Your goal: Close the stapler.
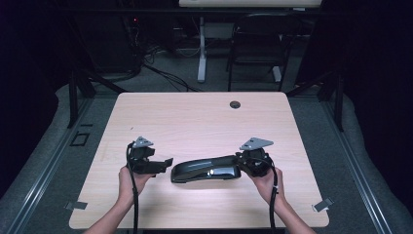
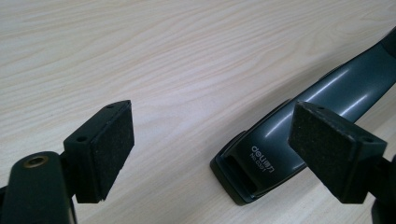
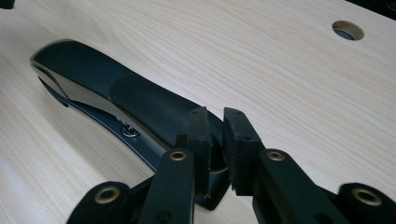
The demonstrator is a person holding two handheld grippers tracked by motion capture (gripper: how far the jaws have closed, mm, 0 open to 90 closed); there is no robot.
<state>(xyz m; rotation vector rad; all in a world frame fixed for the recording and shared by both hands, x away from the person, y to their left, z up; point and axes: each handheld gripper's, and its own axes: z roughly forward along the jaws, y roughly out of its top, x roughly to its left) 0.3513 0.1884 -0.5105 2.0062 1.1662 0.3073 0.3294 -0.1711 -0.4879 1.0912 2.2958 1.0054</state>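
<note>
Your right gripper [image 3: 215,135] has its jaws drawn nearly together on the rear end of the black stapler [image 1: 207,170]; from the right gripper view the pads seem to pinch the thin back edge, though the contact itself is partly hidden behind the jaw. Your left gripper [image 1: 165,165] is spread wide, and in the left gripper view the stapler's nose [image 2: 252,163], with its white lettering, lies between the pads [image 2: 112,144] but closer to the right-hand one, not yet touched. The stapler lies flat on the wooden table [image 1: 195,117], near your edge, between your two hands.

This looks like the step of securing both ends. Next, centre the nose between the left pads, then close them on it squarely.
</note>
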